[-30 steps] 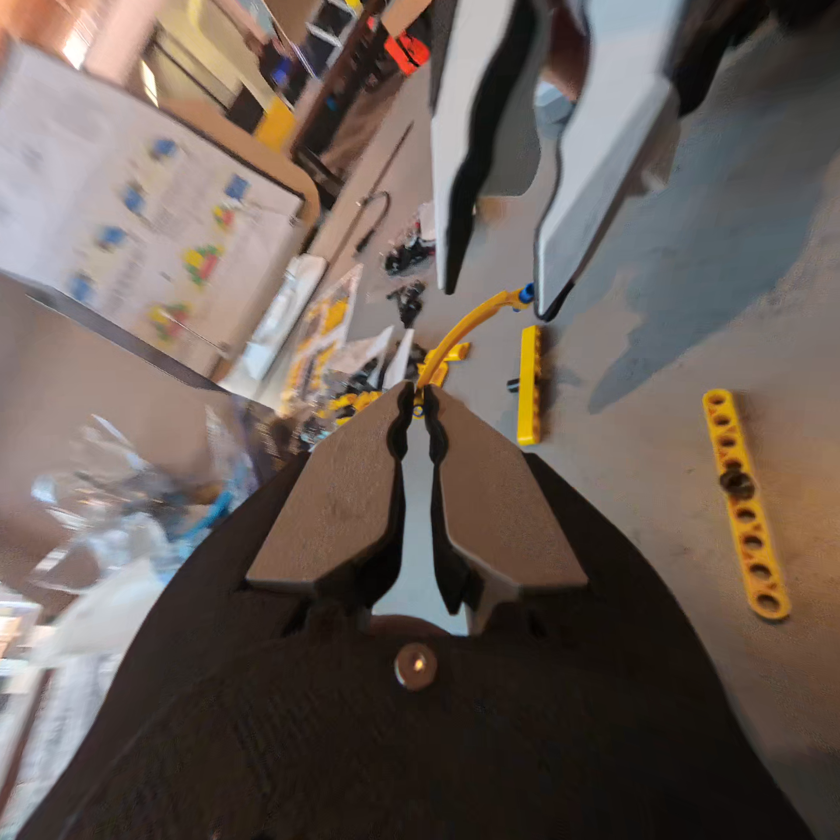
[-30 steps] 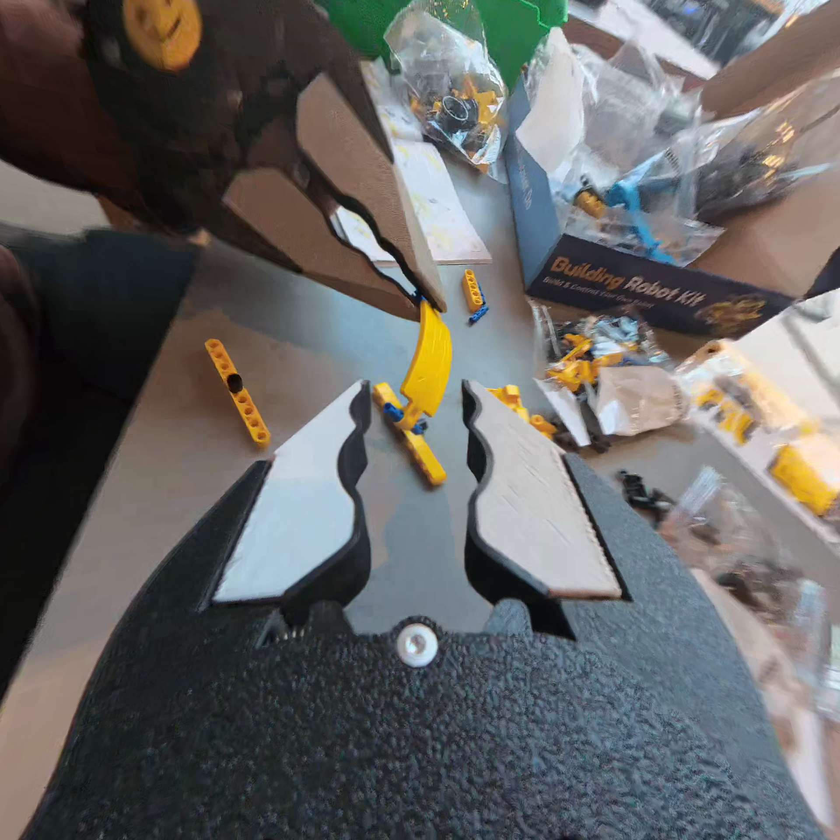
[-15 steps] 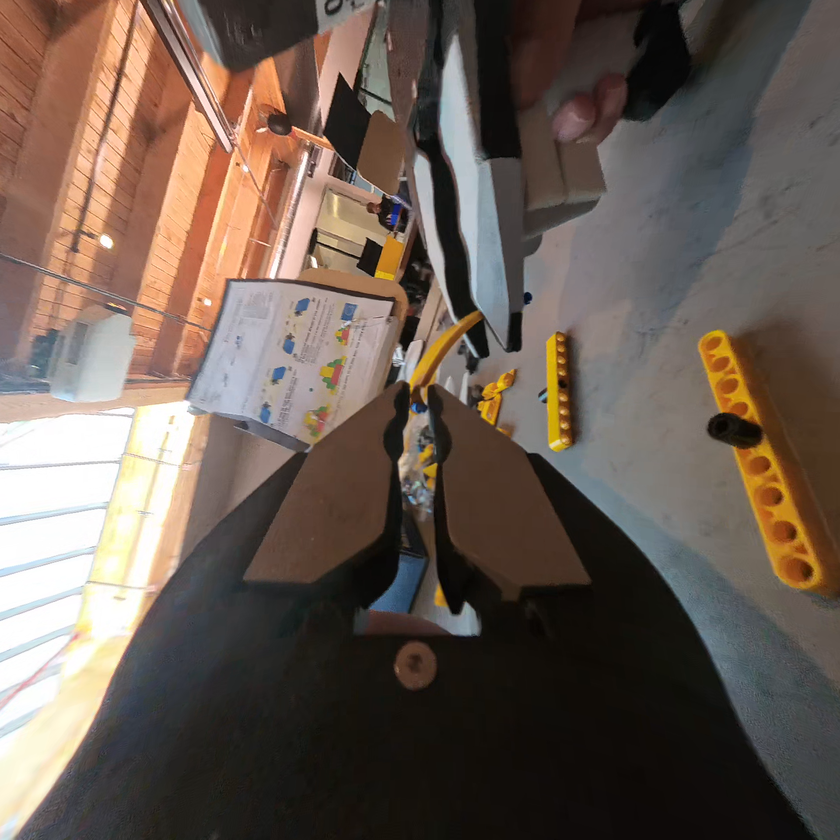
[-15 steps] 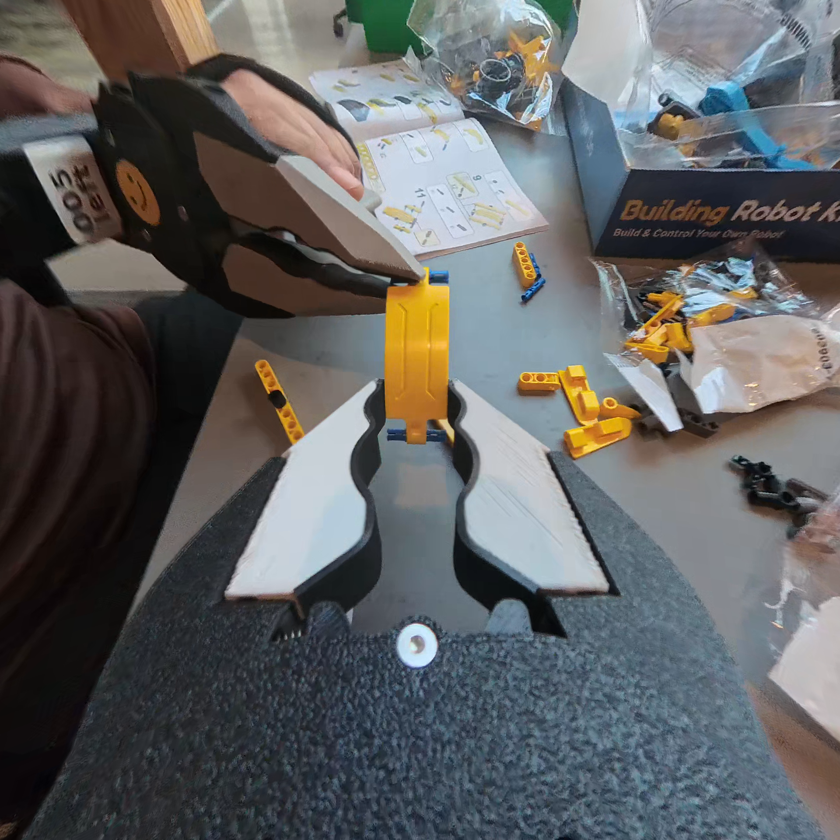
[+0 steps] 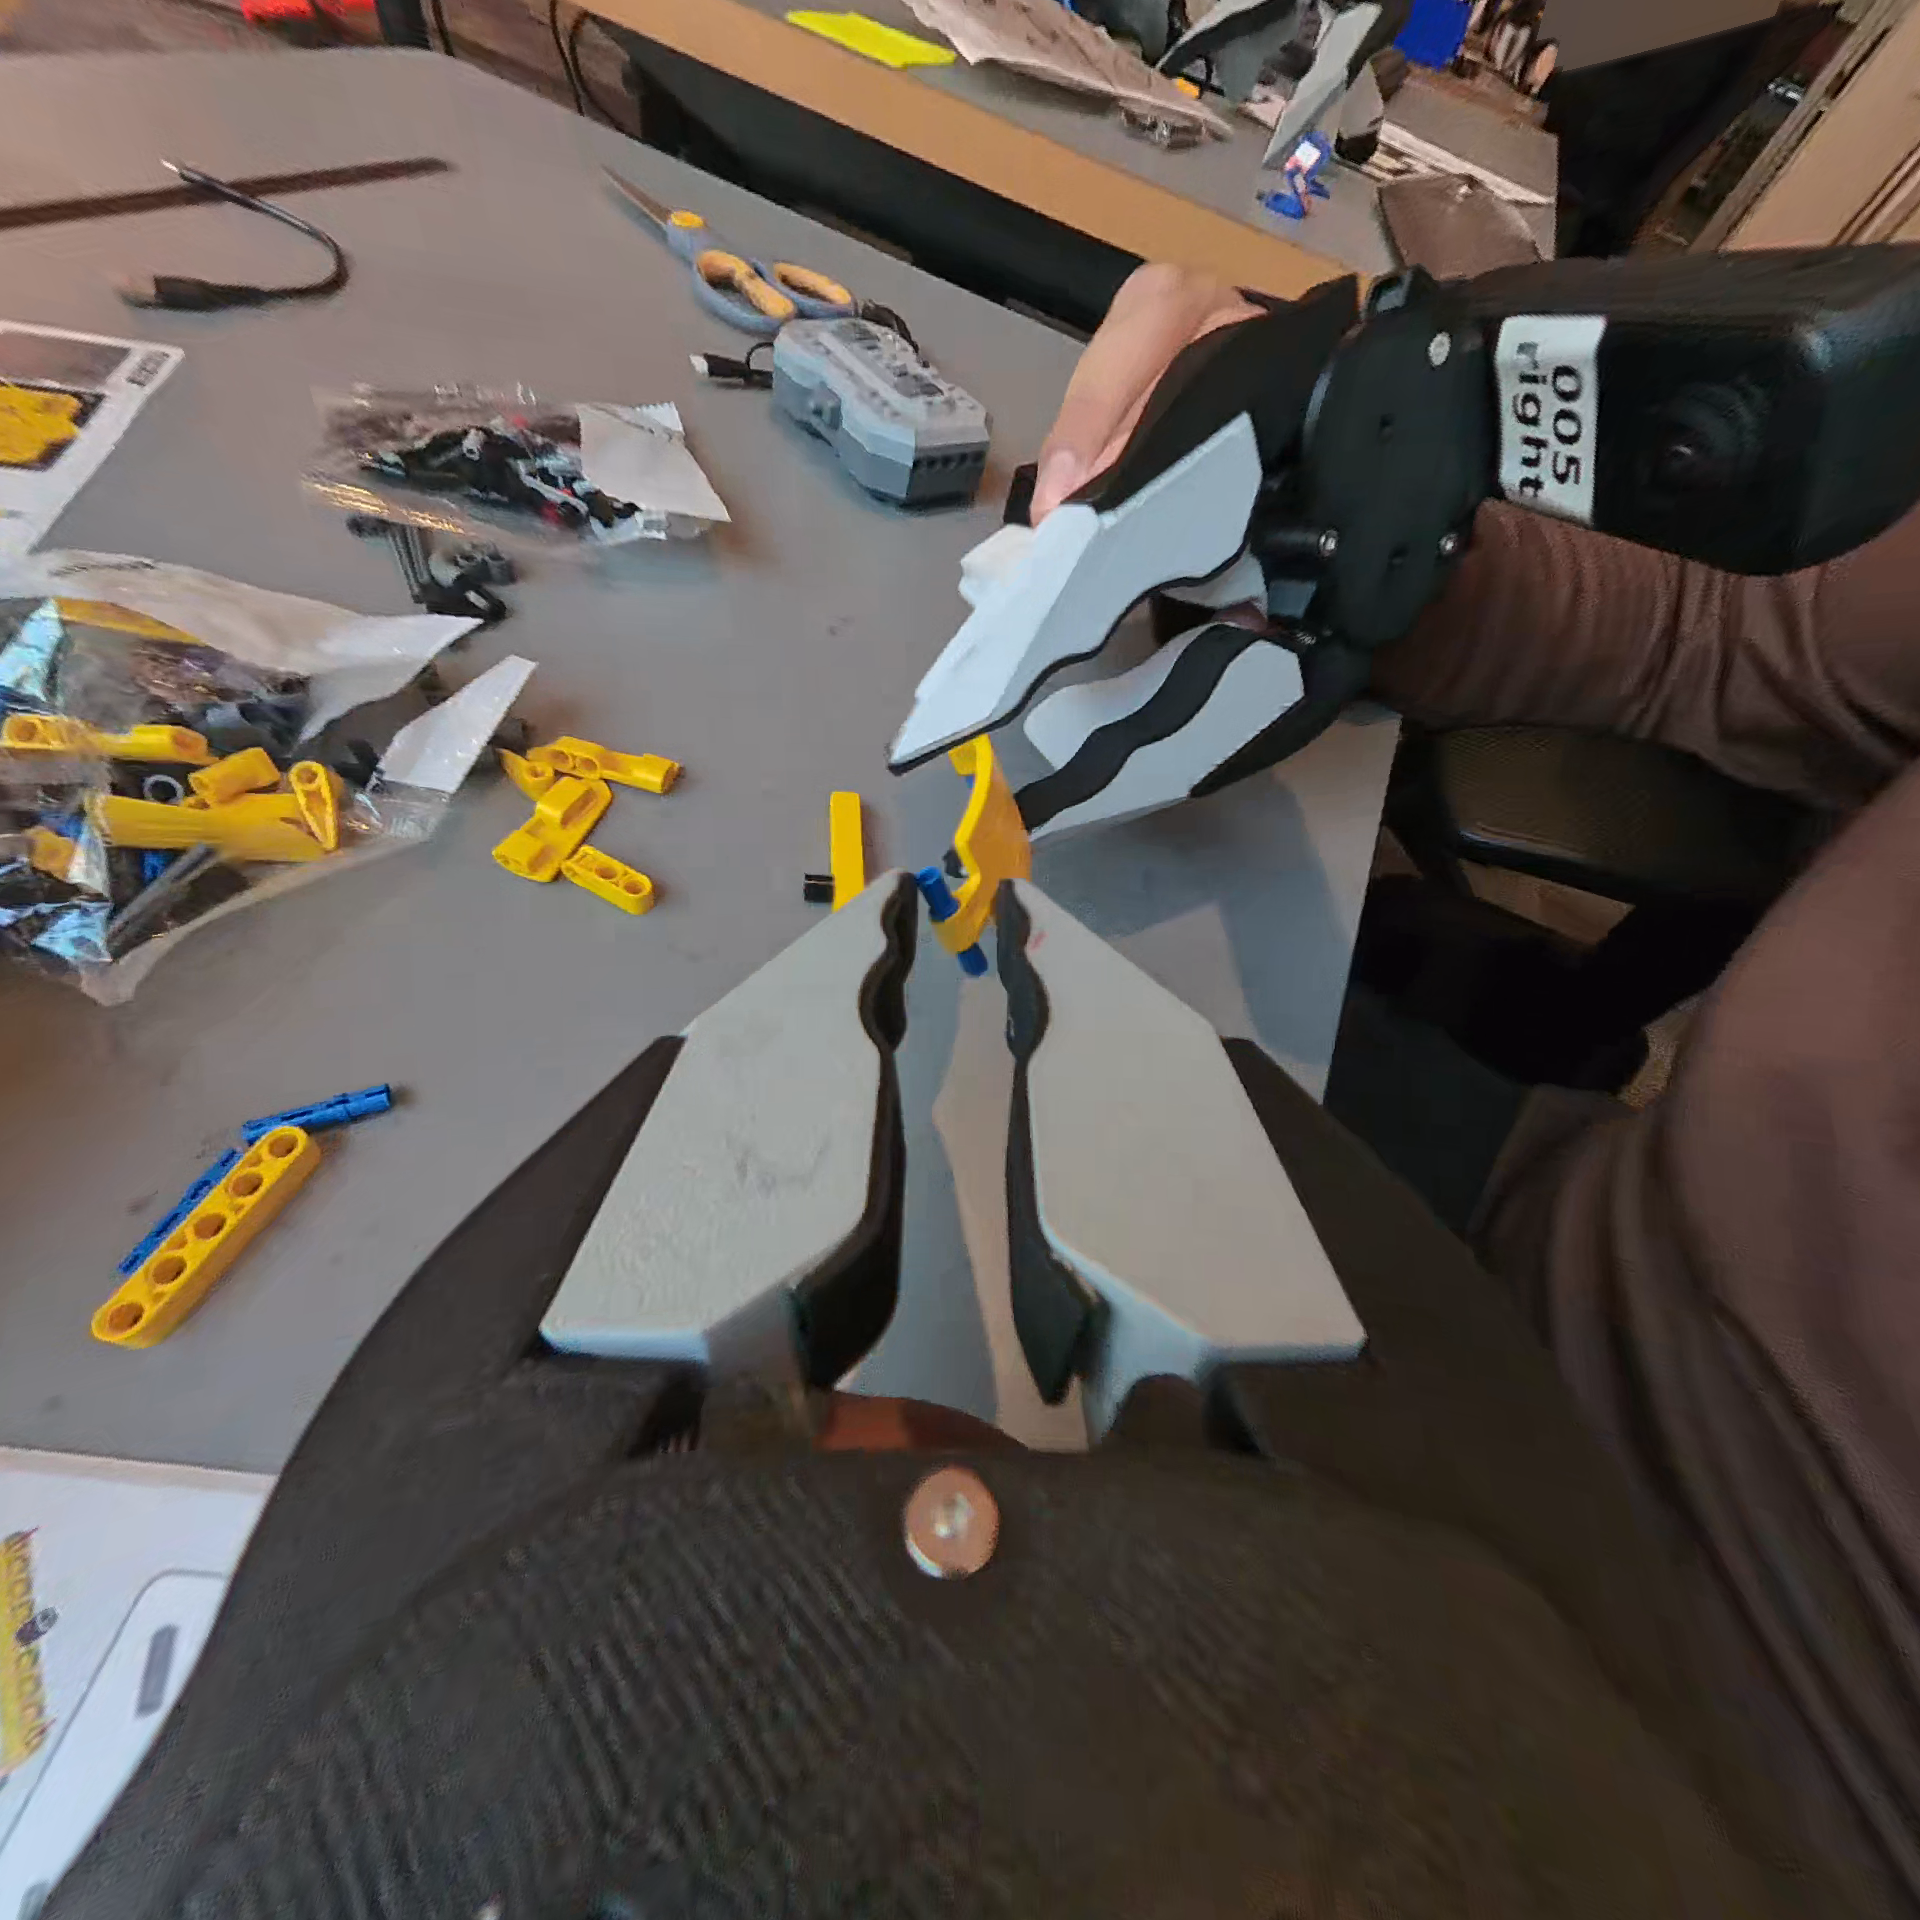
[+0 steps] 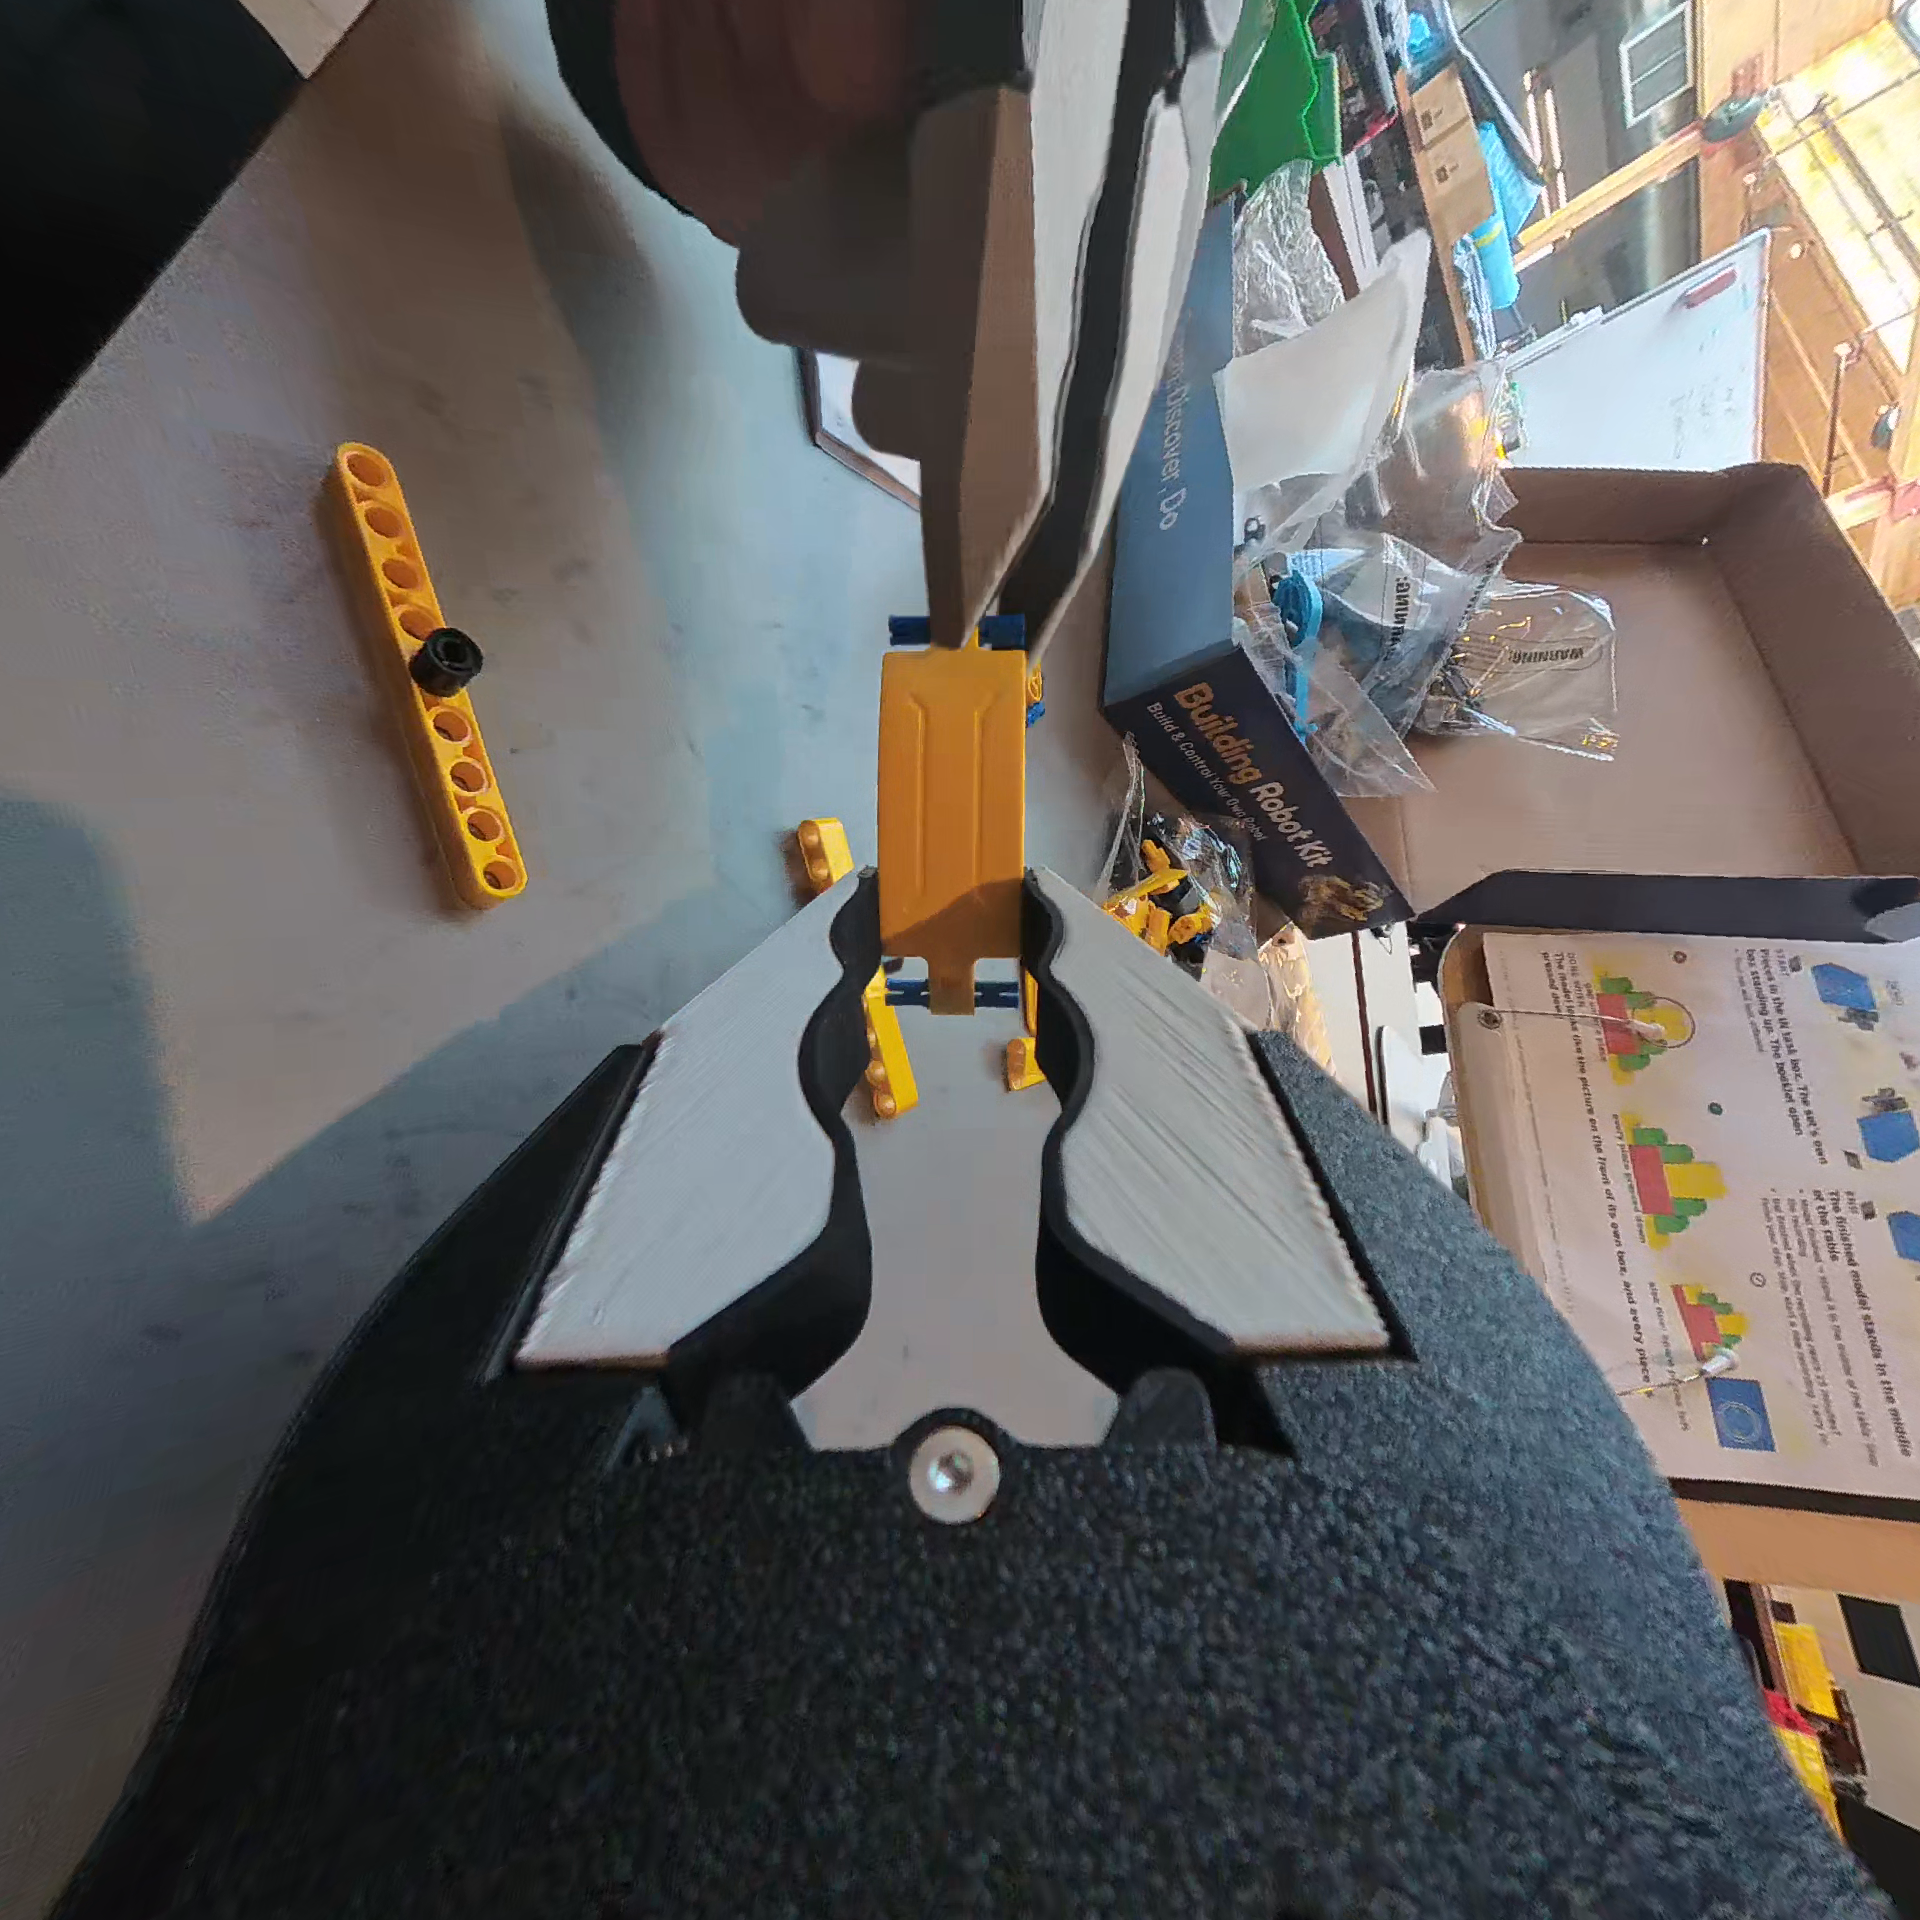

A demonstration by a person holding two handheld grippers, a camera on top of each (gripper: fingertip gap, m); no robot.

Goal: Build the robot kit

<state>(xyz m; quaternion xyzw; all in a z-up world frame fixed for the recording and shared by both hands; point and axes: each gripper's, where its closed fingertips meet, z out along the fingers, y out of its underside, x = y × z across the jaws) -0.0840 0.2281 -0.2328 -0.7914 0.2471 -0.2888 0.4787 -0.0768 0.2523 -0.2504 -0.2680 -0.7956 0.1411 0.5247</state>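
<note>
1. Here, in the left wrist view, the left gripper (image 5: pixel 956 914) has its fingers drawn close around the near end of a curved yellow panel (image 5: pixel 987 831), at its blue pins (image 5: pixel 940 904); whether they pinch the panel or only the pins is not clear.
2. The right gripper (image 5: pixel 966 769), with a hand (image 5: pixel 1122 374) behind it, meets the panel's far end from the opposite side.
3. Left of the panel on the grey table (image 5: pixel 520 1018): a thin yellow beam (image 5: pixel 847 831) just beside it, loose yellow connectors (image 5: pixel 582 821) farther off, an opened parts bag (image 5: pixel 135 769) and a short holed beam (image 5: pixel 203 1236) well apart.
4. Beyond the panel: a grey battery box (image 5: pixel 878 410) and scissors (image 5: pixel 748 275).
5. In the right wrist view, the right gripper (image 6: pixel 951 904) is partly closed, its tips pressing both long edges of the yellow panel at its near end.
6. The left gripper's tips close on the panel's far end at the blue pins.
7. Left of the panel: a long holed beam (image 6: pixel 426 675) with a black peg (image 6: pixel 445 660). To its right: a dark box (image 6: pixel 1226 665).
8. Handling, as judged: light, stiff, smooth plastic, likely to slip; the flat side edges give the surest hold, and the pins may pull loose.
</note>
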